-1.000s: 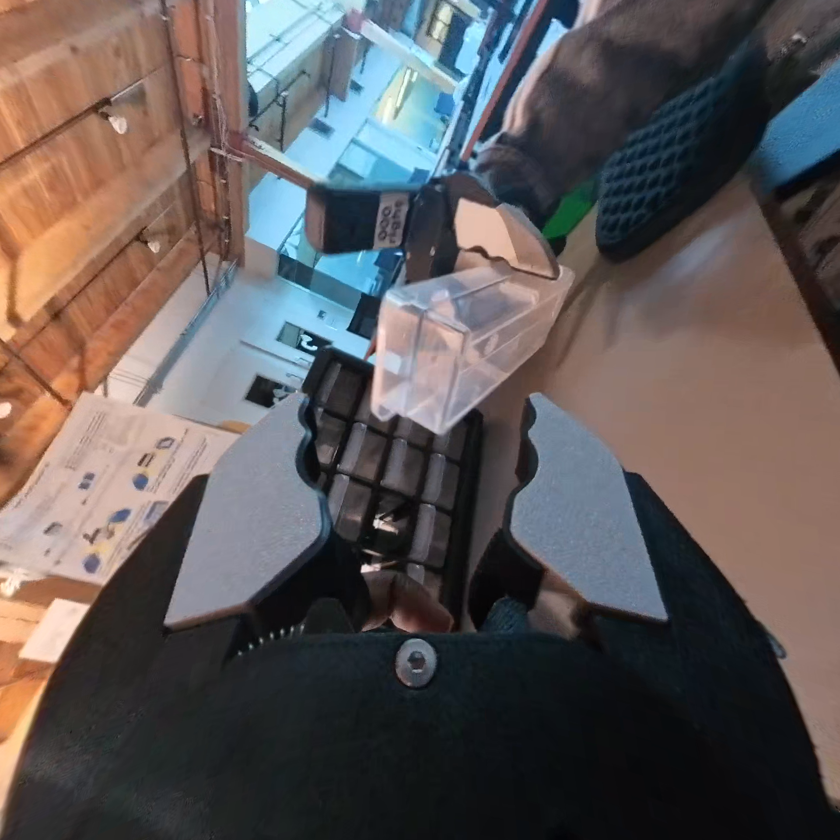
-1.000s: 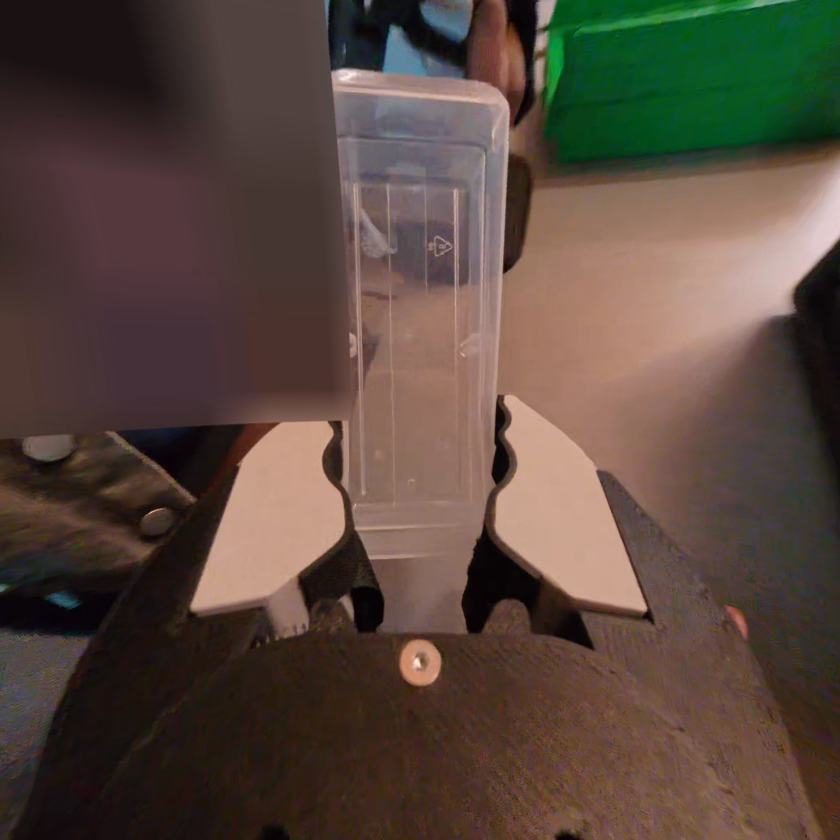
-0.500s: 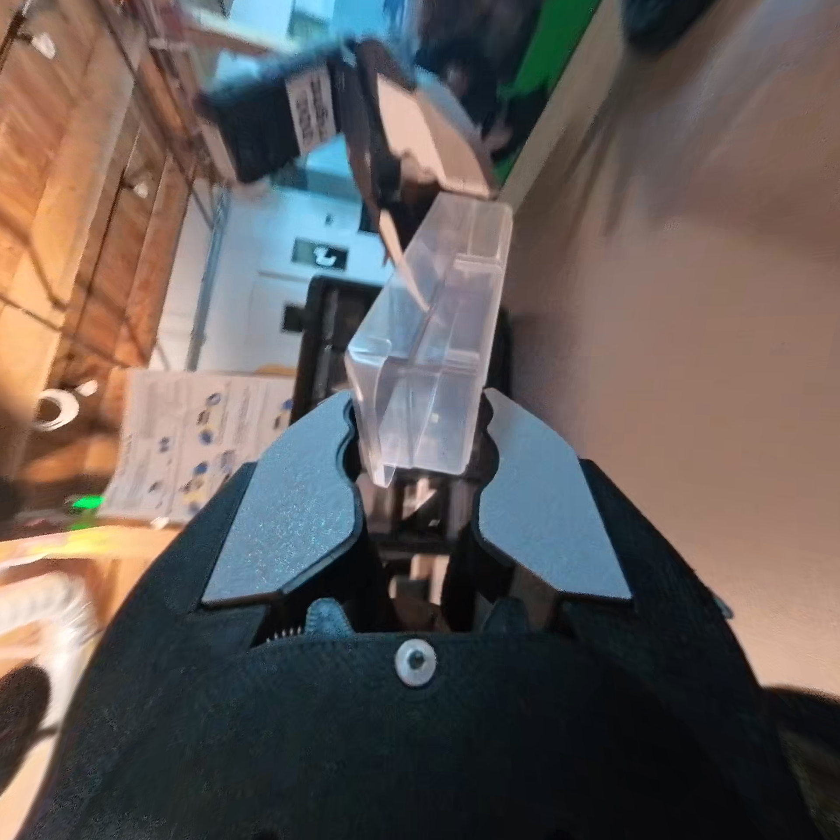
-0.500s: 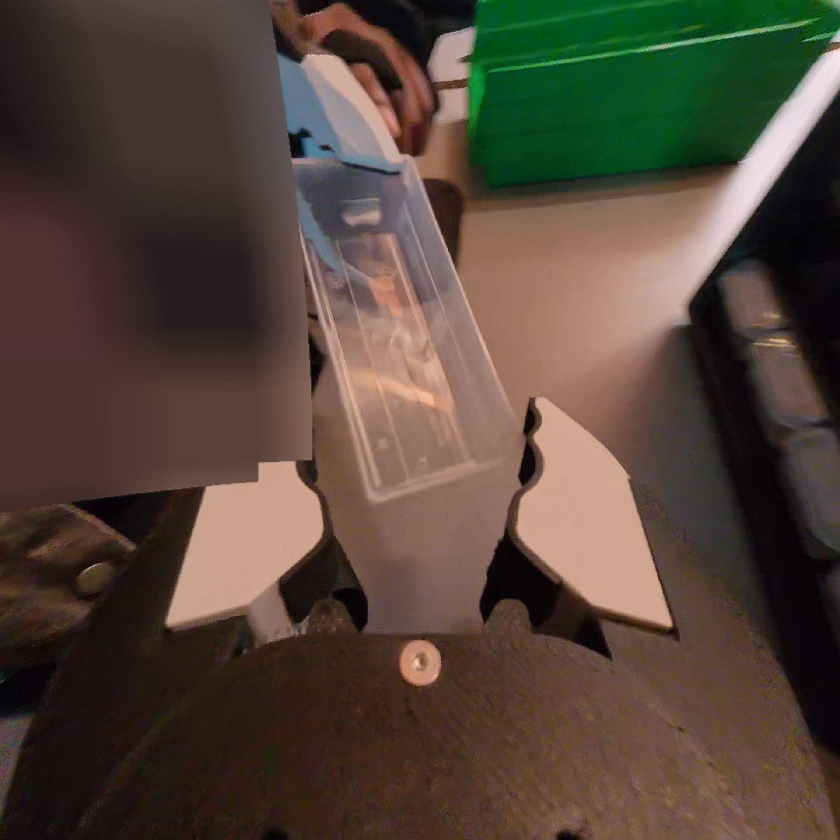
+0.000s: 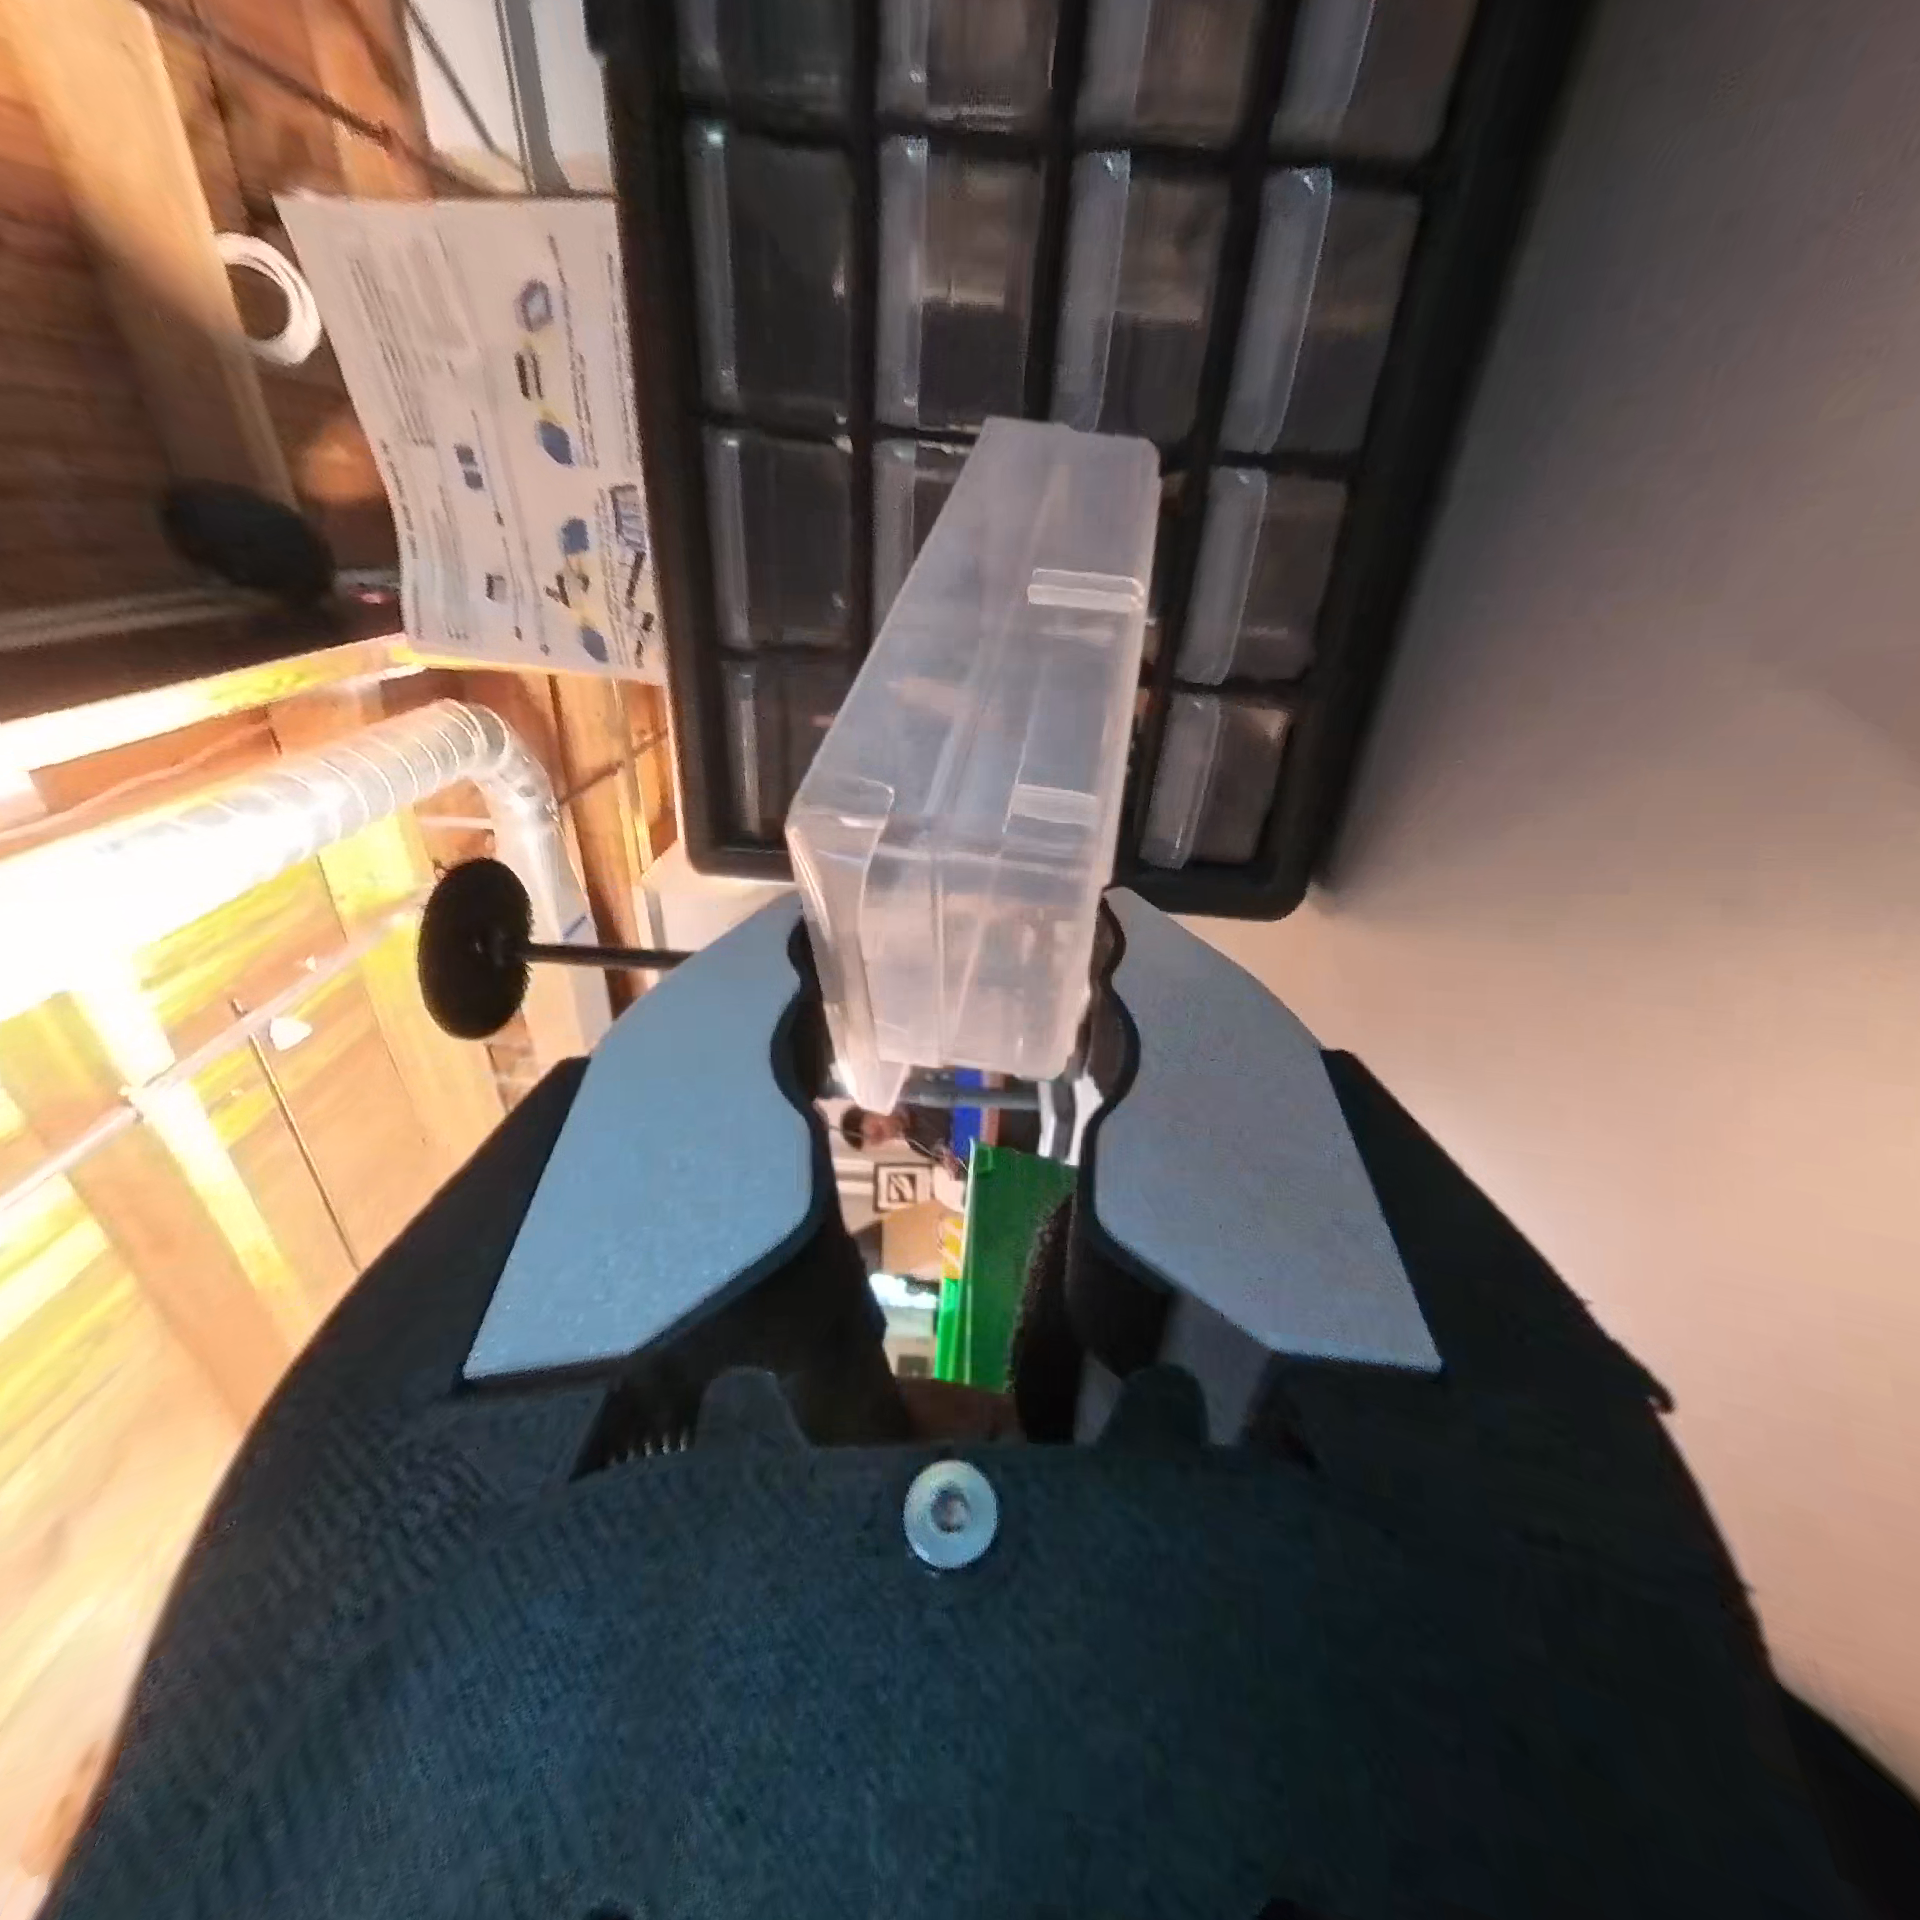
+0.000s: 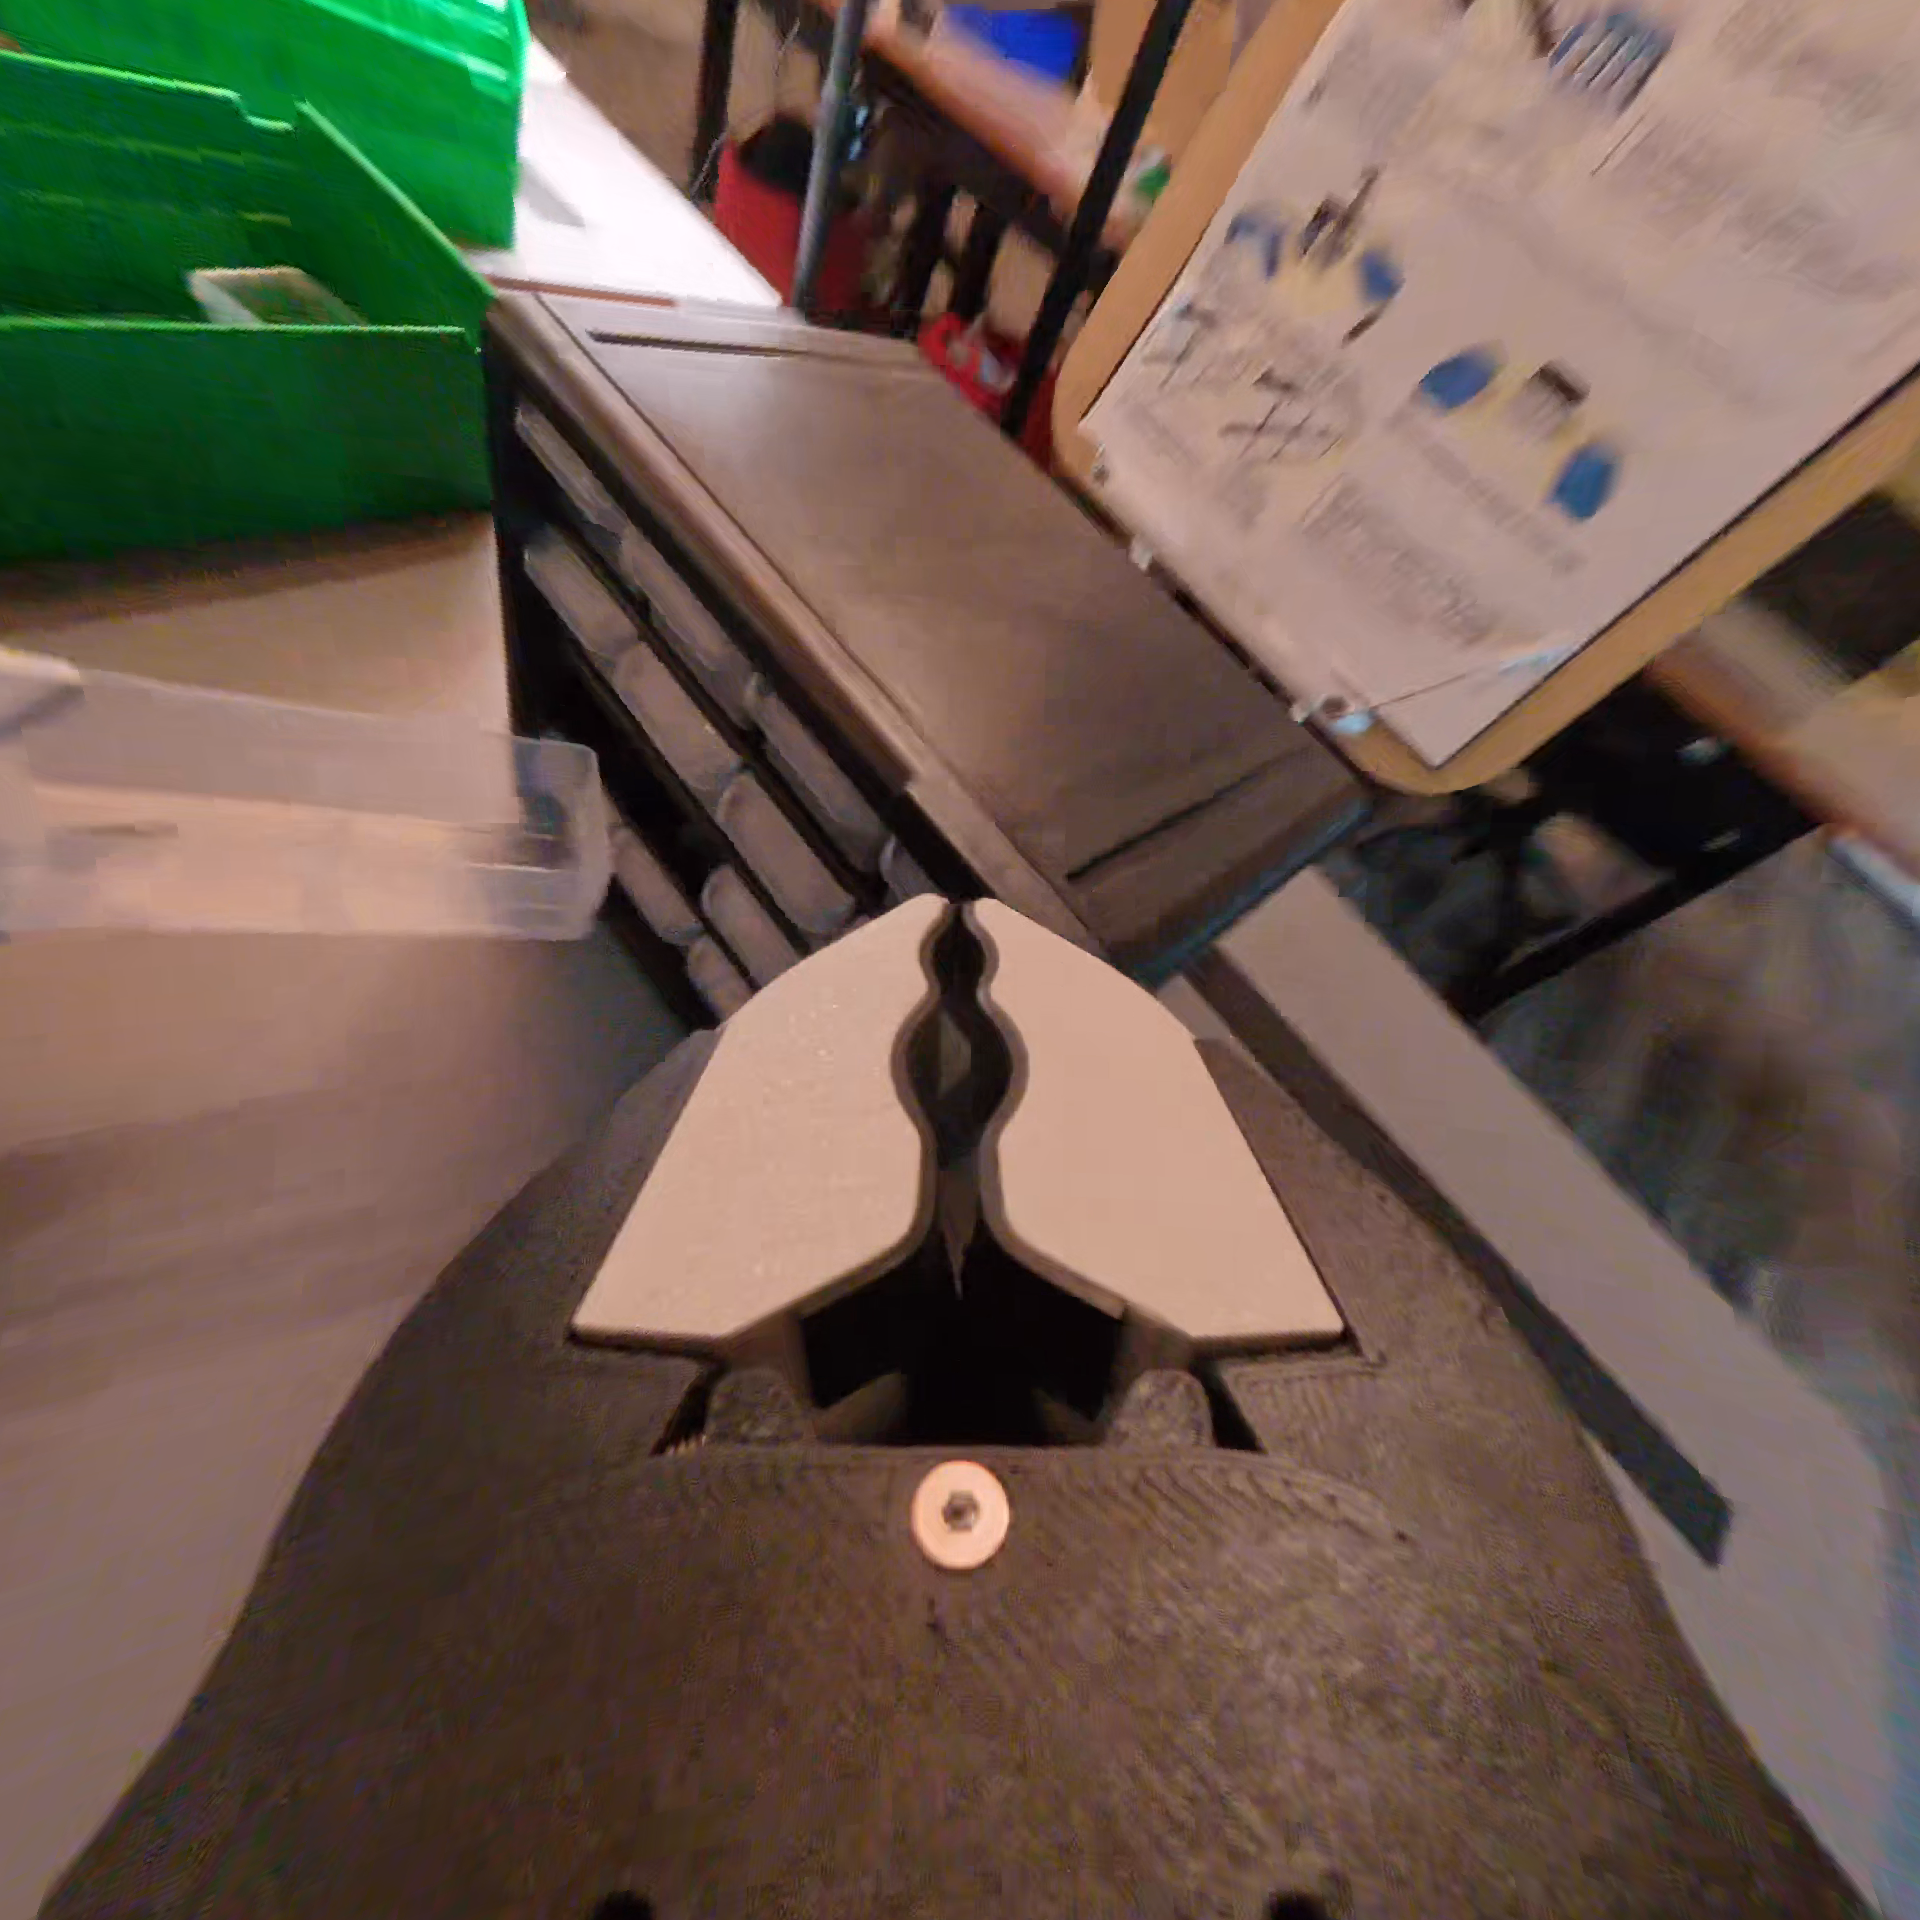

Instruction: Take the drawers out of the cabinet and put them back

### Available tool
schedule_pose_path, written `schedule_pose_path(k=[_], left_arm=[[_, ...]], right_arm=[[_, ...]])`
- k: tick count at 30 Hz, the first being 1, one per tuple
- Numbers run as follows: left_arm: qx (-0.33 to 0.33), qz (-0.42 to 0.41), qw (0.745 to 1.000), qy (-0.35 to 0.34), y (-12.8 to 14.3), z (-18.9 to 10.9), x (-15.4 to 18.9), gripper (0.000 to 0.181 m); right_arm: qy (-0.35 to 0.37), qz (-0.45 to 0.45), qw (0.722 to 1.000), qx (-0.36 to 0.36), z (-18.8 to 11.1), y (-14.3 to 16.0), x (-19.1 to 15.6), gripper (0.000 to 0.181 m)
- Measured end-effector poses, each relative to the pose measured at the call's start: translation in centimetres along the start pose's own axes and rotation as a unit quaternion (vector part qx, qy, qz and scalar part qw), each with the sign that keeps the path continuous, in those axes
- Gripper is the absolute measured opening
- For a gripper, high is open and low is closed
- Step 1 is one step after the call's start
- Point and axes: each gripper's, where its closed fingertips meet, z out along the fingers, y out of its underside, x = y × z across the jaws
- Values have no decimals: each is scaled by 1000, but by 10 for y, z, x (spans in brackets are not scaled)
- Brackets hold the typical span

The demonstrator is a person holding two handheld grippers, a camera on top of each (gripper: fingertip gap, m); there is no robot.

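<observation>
Evidently the left gripper [image 5: 951, 997] clamps the clear, rigid plastic drawer [image 5: 987, 727] by its end; light, slippery; right gripper [image 6: 961, 920] closed, empty.

One black cabinet [image 5: 1039, 436] stands on the desk [image 5: 1662, 727], and one clear drawer [image 5: 987, 769] is out of it; the drawers seated in its grid are partly cut off by the frame, so no firm count. Two tongs: left tongs [image 5: 951, 997], right tongs [image 6: 961, 920]. One printed sheet [image 5: 509, 416], green bins [image 6: 229, 312] at least two, blurred.
</observation>
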Motion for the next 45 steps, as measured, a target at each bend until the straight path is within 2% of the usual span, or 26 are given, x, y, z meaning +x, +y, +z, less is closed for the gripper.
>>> schedule_pose_path(k=[4,8,11,24,32,38,41,45], left_arm=[[-29,-21,999,1,-1,3,3,49],[-50,-10,999,1,-2,10,8,49],[-65,-6,998,8,-1,15,11,49],[-108,-5,994,20,-13,28,18,49],[-164,16,986,24,10,33,25,47],[-164,28,985,43,-2,31,31,46],[-141,24,988,66,-12,27,36,46],[-143,26,987,72,-2,26,38,46]], right_arm=[[-61,20,989,-131,27,-8,15,0],[-84,31,964,-250,52,10,27,0],[-85,48,961,-258,60,10,32,0],[-84,52,967,-235,60,9,32,0],[-78,46,969,-229,60,9,32,0],[-80,48,970,-223,60,9,32,0],[-78,47,971,-220,60,9,32,0],[-74,41,973,-213,60,9,32,0]])
